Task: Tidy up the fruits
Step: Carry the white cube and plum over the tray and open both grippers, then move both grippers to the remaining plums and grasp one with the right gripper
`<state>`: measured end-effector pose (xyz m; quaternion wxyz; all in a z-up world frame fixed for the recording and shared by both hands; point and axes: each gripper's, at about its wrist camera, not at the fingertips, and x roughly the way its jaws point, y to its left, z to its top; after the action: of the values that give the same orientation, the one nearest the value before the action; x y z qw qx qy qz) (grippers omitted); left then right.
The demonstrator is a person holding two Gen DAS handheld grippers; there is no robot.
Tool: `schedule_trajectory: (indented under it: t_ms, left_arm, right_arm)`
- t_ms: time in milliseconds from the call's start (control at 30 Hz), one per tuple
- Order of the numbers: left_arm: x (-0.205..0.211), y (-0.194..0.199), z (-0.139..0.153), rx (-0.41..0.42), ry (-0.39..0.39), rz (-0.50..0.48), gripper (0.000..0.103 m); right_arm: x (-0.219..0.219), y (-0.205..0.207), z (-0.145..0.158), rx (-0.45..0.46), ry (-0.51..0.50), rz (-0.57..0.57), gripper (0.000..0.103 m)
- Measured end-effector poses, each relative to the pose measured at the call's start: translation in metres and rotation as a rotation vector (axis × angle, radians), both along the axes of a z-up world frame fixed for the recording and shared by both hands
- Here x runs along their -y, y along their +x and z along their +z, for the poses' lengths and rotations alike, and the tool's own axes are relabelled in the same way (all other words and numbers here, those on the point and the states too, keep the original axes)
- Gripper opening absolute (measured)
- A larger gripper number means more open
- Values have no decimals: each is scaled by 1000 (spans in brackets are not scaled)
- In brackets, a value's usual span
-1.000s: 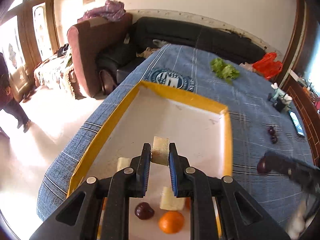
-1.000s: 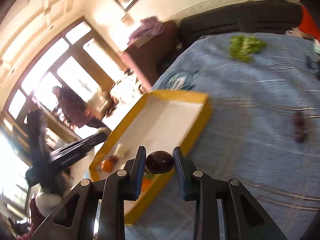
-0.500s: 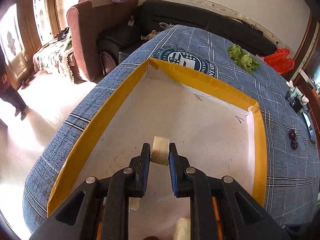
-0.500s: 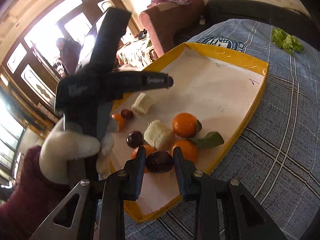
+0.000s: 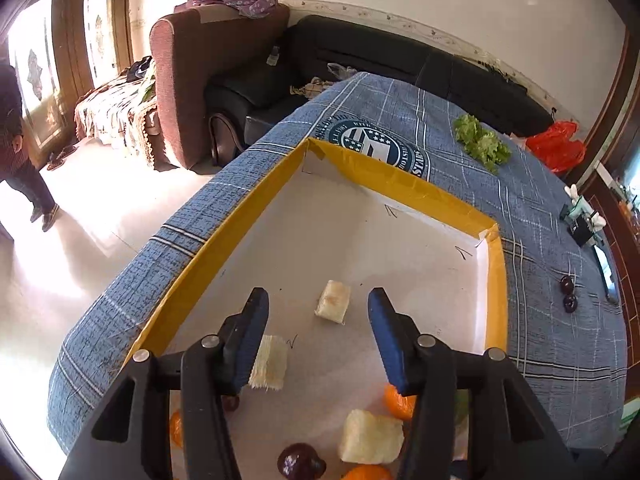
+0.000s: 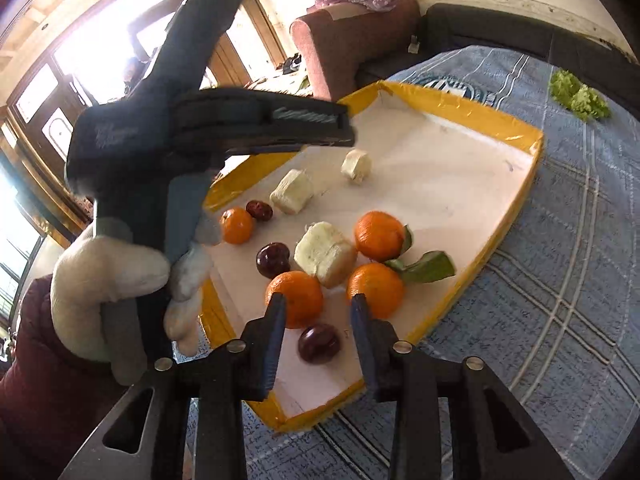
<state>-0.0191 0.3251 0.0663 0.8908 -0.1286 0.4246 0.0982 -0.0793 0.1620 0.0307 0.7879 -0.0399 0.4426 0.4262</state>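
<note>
Both claws are wide apart and hold nothing: left claw over a pale rough cube, right claw above a smooth dark plum, near the tray's yellow rim.

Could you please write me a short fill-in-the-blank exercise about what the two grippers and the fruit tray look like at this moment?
1. The fingers of the left gripper stand ____, with nothing held between them.
2. The dark plum below the right gripper lies ____ the yellow-rimmed tray.
3. The number of oranges in the tray, in the right wrist view, is ____.
4. Two dark fruits lie on the blue cloth, ____ the tray.

Missing words: open; inside; four; outside
</note>
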Motion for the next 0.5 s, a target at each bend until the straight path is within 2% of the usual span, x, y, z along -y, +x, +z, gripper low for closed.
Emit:
schedule_trajectory:
  t_ms: [67,133,233,300,367,500]
  left_arm:
    - [1,-10,6,12,-12,17,55]
    - [5,-19,12,24,-2,27,65]
    - [21,-36,23,40,50,45,80]
    - [35,-49,30,62,95,51,85]
    - [54,-66,38,97,151,43,86]
    - [84,-87,47,104,258,45,86]
  right_arm:
    - [9,-6,7,5,10,-15,41]
    - [22,-6,12,10,24,-42,43]
    - [37,-8,19,3,42,-82,46]
    - [48,-7,21,0,54,-112,46]
    - [61,-7,22,-2,59,-143,46]
    - [84,-7,23,-16,72,-200,48]
